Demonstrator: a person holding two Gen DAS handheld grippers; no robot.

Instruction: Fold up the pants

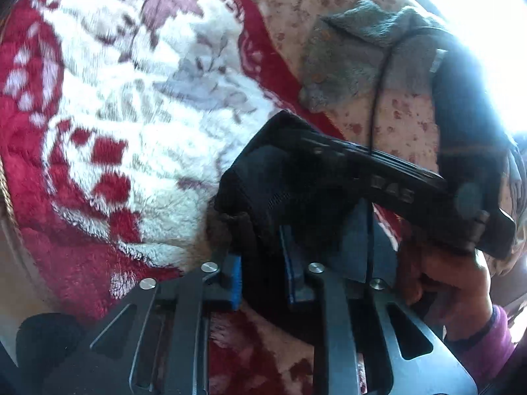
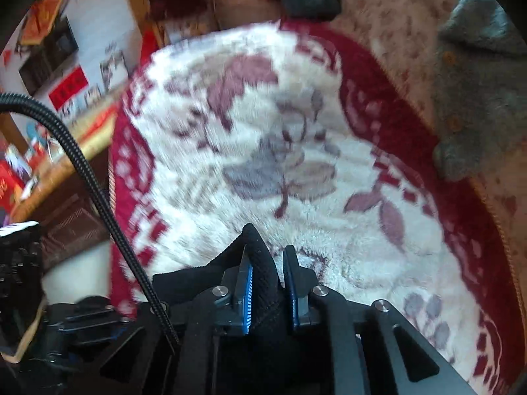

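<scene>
The pants (image 1: 263, 181) are black knit fabric, bunched up above a red and white fleece blanket (image 1: 138, 105). My left gripper (image 1: 262, 276) is shut on a thick fold of the pants between its blue pads. My right gripper (image 2: 267, 279) is shut on a ribbed black edge of the pants (image 2: 260, 263), which sticks up between its fingers. The right gripper's body (image 1: 411, 184) and the hand holding it (image 1: 454, 283) show in the left wrist view, close to the right of the left gripper. Most of the pants are hidden under the grippers.
A grey garment (image 1: 355, 62) lies on a floral sheet (image 1: 405, 125) beyond the blanket; it also shows in the right wrist view (image 2: 474, 89). A black cable (image 2: 92, 191) hangs at the left. Furniture with red items (image 2: 42, 105) stands past the bed's left edge.
</scene>
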